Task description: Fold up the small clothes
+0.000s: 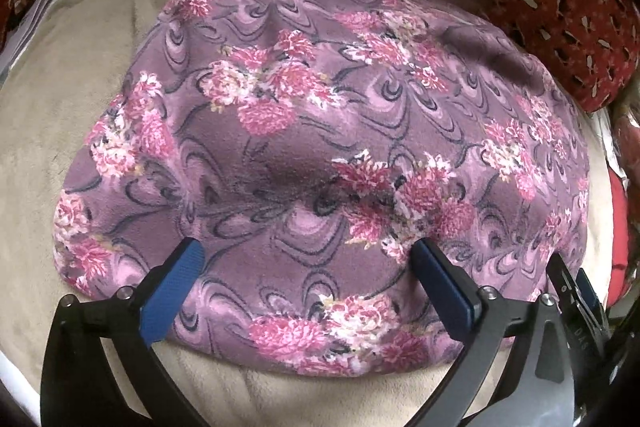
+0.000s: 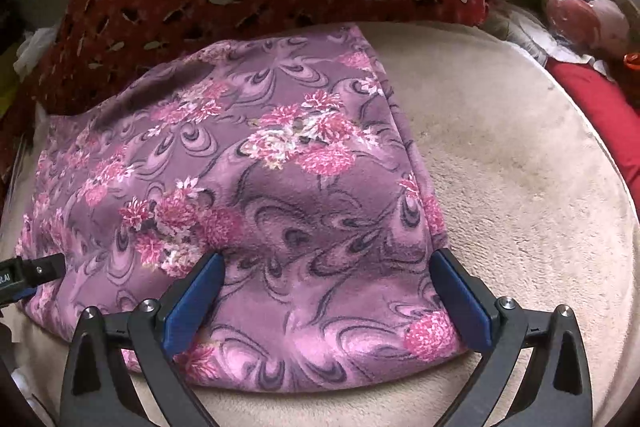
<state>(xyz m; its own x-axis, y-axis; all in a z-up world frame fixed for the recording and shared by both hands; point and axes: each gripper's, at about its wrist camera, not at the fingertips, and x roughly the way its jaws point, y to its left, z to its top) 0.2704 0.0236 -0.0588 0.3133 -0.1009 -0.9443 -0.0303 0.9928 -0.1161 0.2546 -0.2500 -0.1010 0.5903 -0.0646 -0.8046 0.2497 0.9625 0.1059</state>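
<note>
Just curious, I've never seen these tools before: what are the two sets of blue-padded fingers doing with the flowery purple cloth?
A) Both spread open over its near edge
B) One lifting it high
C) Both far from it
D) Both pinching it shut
A: the left gripper and the right gripper both stand wide open over the purple floral cloth, which lies flat on the beige cover.

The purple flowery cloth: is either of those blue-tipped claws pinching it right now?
No. Both the left gripper and the right gripper stand wide open over the purple floral cloth, gripping nothing.
</note>
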